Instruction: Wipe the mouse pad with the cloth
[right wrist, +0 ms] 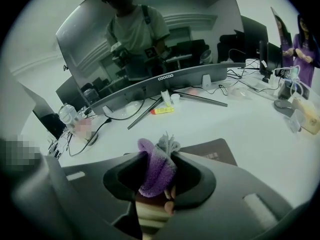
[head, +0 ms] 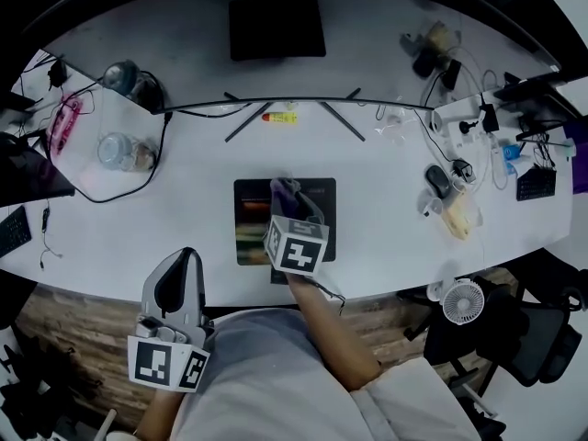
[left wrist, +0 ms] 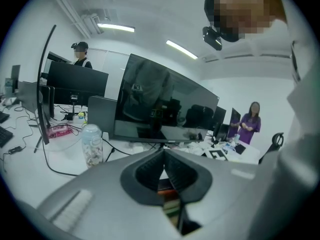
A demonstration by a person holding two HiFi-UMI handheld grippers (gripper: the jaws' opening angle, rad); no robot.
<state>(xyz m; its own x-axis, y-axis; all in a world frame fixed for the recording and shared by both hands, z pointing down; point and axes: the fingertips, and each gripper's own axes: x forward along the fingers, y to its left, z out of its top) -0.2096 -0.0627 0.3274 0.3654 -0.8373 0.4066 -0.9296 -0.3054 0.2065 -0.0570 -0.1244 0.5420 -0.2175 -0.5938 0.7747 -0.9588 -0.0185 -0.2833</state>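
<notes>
A white table [head: 386, 182] carries a dark mouse pad [head: 317, 196] near the middle of its front edge. The right gripper [right wrist: 159, 180] is over the pad, its jaws clamped on a bunched purple cloth [right wrist: 152, 166] that sticks up between them. The left gripper [head: 184, 260] hovers at the table's front edge, left of the pad, jaws closed together with nothing between them.
</notes>
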